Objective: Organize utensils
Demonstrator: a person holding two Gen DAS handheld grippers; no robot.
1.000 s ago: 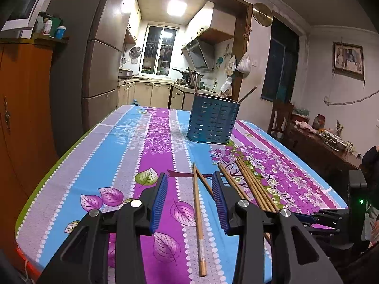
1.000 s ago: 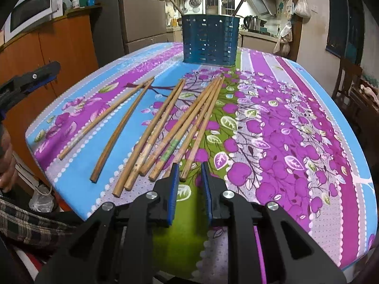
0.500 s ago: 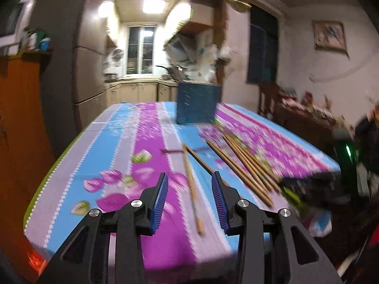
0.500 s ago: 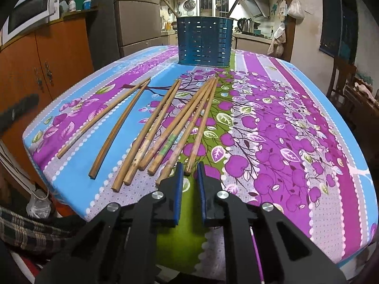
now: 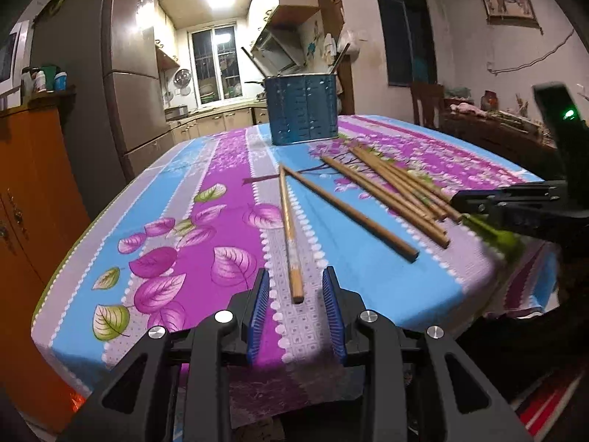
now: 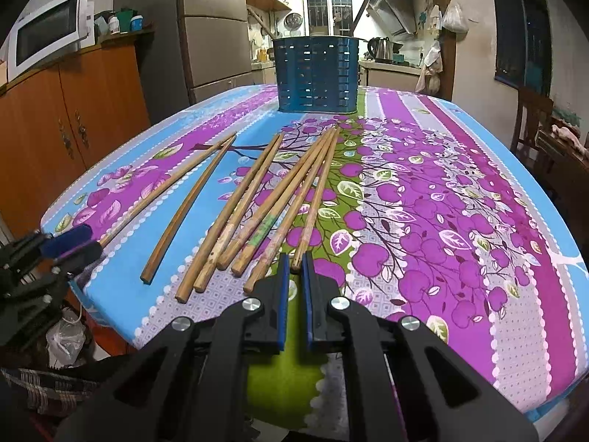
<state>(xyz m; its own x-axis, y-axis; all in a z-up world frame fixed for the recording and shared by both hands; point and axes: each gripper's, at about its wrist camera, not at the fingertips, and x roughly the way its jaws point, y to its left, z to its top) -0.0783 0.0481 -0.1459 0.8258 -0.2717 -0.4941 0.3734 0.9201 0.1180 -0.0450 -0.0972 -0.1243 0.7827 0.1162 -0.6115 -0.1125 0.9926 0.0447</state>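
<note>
Right hand-held gripper [image 6: 293, 266]: jaws are being held shut on the near tip of the rightmost worn wooden chopstick [image 6: 317, 197], probably so one stick is being singled out of the fan.

Left hand-held gripper [image 5: 296, 287]: blue-padded jaws are closing, with the near end of the leftmost bamboo chopstick [image 5: 288, 228] being straddled but not yet pinched. Both sticks are being taken at the bench edge, where the ends are easiest to reach.

The remaining chopsticks [image 6: 235, 217] are lying fanned on the floral-clothed bench [image 6: 460, 221], tips pointing at the blue slotted utensil holder [image 6: 316, 73], which is standing well beyond both grippers, presumably as the destination.
</note>
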